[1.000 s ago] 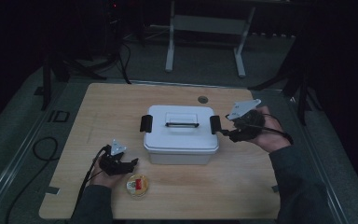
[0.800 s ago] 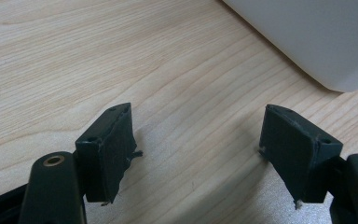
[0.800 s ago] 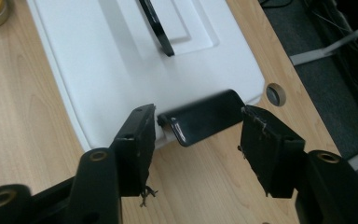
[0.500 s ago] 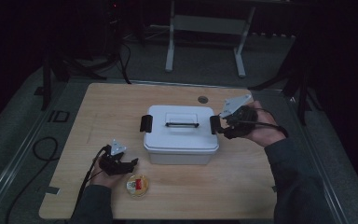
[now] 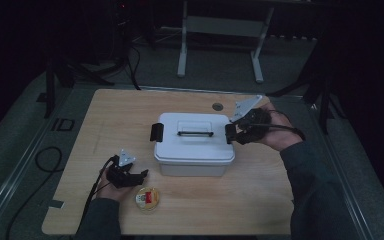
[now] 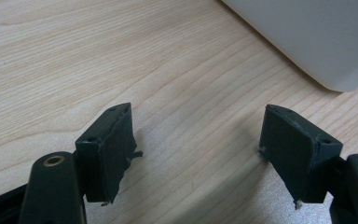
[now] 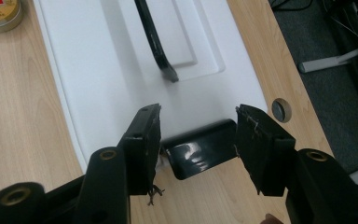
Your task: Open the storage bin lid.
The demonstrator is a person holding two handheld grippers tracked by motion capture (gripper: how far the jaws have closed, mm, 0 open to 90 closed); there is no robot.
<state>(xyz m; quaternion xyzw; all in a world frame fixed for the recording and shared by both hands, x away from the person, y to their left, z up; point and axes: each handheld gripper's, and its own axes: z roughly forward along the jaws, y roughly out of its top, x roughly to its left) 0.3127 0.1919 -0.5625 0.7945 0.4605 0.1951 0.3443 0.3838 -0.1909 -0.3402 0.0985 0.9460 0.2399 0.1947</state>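
Closing in on the black latch (image 7: 200,151) at the right end of the white storage box (image 5: 192,145), the right tool (image 7: 198,144) has its jaws set either side of that clip, and they have just been narrowing; in the right gripper view the latch lies between the pads, which look to be at its ends, though a firm press cannot be confirmed. The likely trouble is a skewed bite: the latch sits slightly off-square to the jaws, so one pad could land first and slide off the glossy plastic, or pull at the box rather than flip the clip. Nothing braces the box, so a sideways tug might drag it across the worktop (image 5: 130,115) toward the left tool (image 5: 132,176). That left tool rests low near the front edge, jaws apart over bare wood and holding nothing, just beside a small round tin (image 5: 147,197); a shoved box could nudge either. The matching latch (image 5: 157,132) at the box's other end looks shut, and the carry handle (image 5: 195,133) lies flat on the lid, so lifting the lid early would jam it.

Compared with a second ago, the right tool has shifted along the box's right end toward the far side of the worktop and drawn closer to the latch. The left tool, the box and the tin sit where they were.
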